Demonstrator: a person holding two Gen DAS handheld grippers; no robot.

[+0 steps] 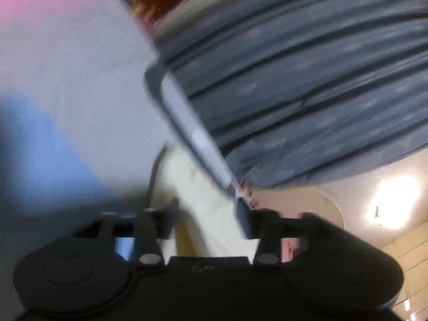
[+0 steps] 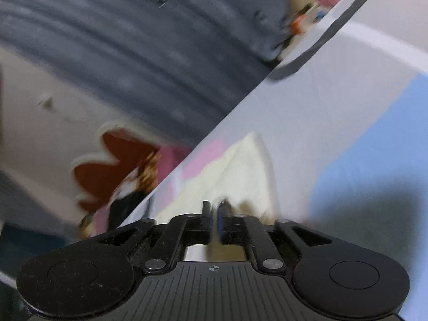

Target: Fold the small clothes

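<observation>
Working over a pale table top (image 1: 67, 67) with pink and blue patches, broad and flat enough to give a fold a firm bed. Backing onto grey pleated fabric (image 1: 307, 67) beyond the far edge, well clear of the work. Passing above a red flower-shaped rug (image 2: 107, 165) on the floor below, seen only past the table edge in the right wrist view. Keeping the small cream cloth (image 1: 208, 214) on the table near that edge, just in front of both tools and partly doubled on itself by the look of its raised ridge, probably partway through a fold. Straddling the cloth with the left gripper (image 1: 207, 220), jaws well apart, one finger to each side and neither pad seeming to press, probably so the fabric can settle where it lies. Bringing the right gripper (image 2: 214, 211) low over the other part of the cloth (image 2: 240, 165), jaws drawn close with only a narrow slit between. Cannot tell through the blur whether any fabric sits pinched in that slit. Blurring heavily throughout, so finer creases stay unreadable.
</observation>
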